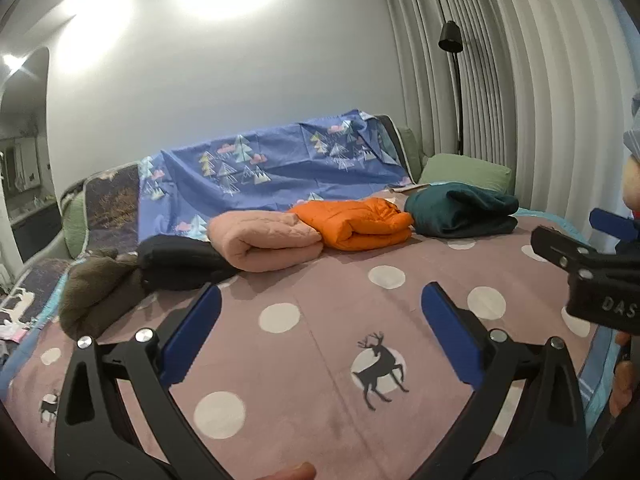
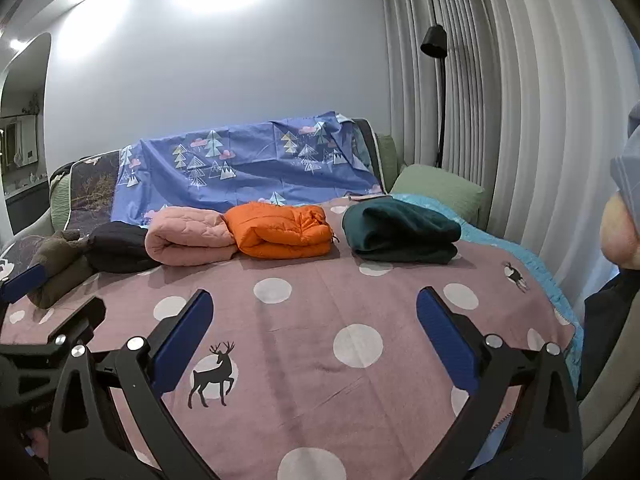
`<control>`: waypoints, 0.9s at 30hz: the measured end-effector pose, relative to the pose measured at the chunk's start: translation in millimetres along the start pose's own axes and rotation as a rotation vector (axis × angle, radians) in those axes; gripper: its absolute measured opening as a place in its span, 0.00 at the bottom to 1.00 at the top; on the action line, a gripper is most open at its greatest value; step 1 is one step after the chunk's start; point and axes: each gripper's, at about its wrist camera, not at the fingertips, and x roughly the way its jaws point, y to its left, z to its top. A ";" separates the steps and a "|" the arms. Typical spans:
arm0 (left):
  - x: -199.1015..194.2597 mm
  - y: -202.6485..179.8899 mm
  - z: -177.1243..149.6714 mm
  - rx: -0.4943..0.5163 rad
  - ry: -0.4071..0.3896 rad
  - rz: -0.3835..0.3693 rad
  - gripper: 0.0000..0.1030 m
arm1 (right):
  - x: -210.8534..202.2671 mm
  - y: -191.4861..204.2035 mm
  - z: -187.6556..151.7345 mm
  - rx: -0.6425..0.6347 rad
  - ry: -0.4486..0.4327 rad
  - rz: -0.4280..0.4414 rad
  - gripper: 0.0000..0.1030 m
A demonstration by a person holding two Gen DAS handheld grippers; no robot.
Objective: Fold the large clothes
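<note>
Several folded garments lie in a row at the far side of the pink dotted blanket (image 1: 320, 360) (image 2: 320, 320): a dark green one (image 1: 460, 212) (image 2: 400, 232), an orange puffy one (image 1: 356, 222) (image 2: 280, 230), a pink quilted one (image 1: 264, 242) (image 2: 188, 240), a black one (image 1: 176, 262) (image 2: 120, 252) and an olive-brown one (image 1: 96, 284) (image 2: 56, 268). My left gripper (image 1: 320, 312) is open over the blanket with nothing between its blue pads. My right gripper (image 2: 314, 320) is also open and empty, well short of the garments. Each gripper shows at the edge of the other's view.
A blue sheet with a tree print (image 1: 272, 164) (image 2: 248, 164) drapes the sofa back behind the garments. A green cushion (image 1: 468, 170) (image 2: 440, 192) lies at the right, a black floor lamp (image 1: 452, 40) (image 2: 434, 42) and grey curtains behind it. A person's body is at the right edge.
</note>
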 end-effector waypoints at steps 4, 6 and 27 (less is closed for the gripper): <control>-19.5 5.5 -5.3 0.000 -0.042 0.035 0.98 | -7.5 8.5 -0.5 0.002 0.011 0.022 0.99; -26.4 7.8 -7.1 -0.006 -0.065 0.074 0.98 | -9.2 9.8 -0.5 0.009 0.020 0.021 0.99; 2.2 9.8 -21.8 -0.030 0.082 0.017 0.98 | -6.4 20.1 -13.7 -0.044 0.075 0.025 0.99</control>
